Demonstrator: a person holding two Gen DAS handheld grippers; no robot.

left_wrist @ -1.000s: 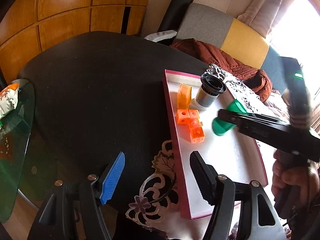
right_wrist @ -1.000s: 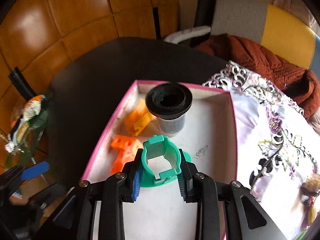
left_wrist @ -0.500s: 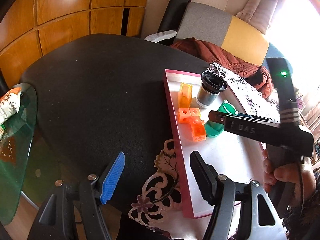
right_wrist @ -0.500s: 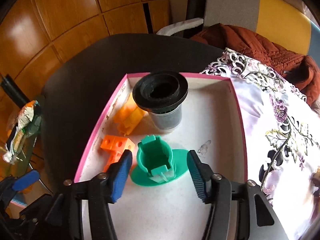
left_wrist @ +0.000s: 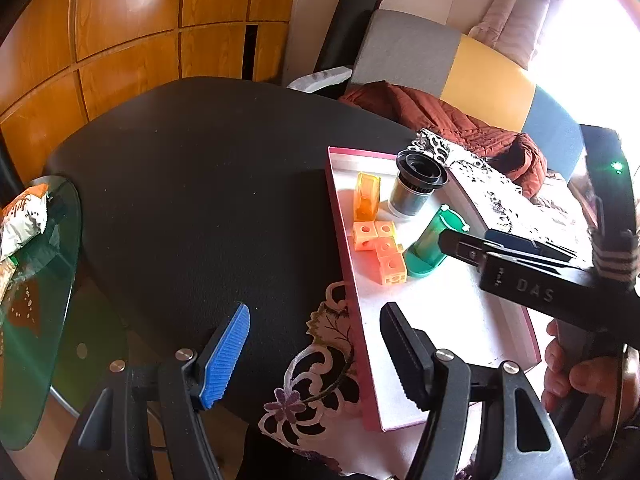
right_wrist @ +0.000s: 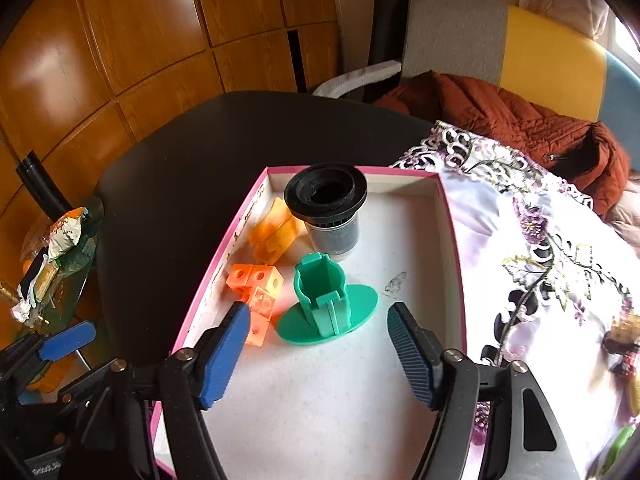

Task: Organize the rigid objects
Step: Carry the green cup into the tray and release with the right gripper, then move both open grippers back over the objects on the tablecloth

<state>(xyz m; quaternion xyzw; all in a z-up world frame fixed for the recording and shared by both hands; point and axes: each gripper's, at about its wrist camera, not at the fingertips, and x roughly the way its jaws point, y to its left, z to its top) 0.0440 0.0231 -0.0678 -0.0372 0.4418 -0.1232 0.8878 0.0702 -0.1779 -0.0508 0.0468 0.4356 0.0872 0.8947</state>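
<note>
A pink-rimmed white tray (right_wrist: 452, 216) (left_wrist: 340, 216) lies on the black table. In it a green flanged holder (right_wrist: 320, 292) (left_wrist: 428, 244) stands upright on its base, free of any grip. Left of it sit joined orange cubes (right_wrist: 256, 280) (left_wrist: 380, 244). Behind them are a translucent orange piece (right_wrist: 276, 232) (left_wrist: 366, 196) and a black-capped grey canister (right_wrist: 328, 200) (left_wrist: 416, 184). My right gripper (right_wrist: 318, 316) hovers just short of the holder; its jaws are opening and touch nothing. My left gripper (left_wrist: 316, 312) is open and empty over the tray's near left edge.
A floral cloth (right_wrist: 540, 240) covers the table to the right of the tray. A rust jacket (right_wrist: 520, 120) lies on the sofa behind. A glass side table (left_wrist: 44, 280) with a snack bag stands far left. A hand (left_wrist: 572, 372) holds the right gripper's handle.
The right gripper let go of the green holder, spread its jaws and drew back toward the tray's near end. The holder now stands alone. The left gripper stayed put.
</note>
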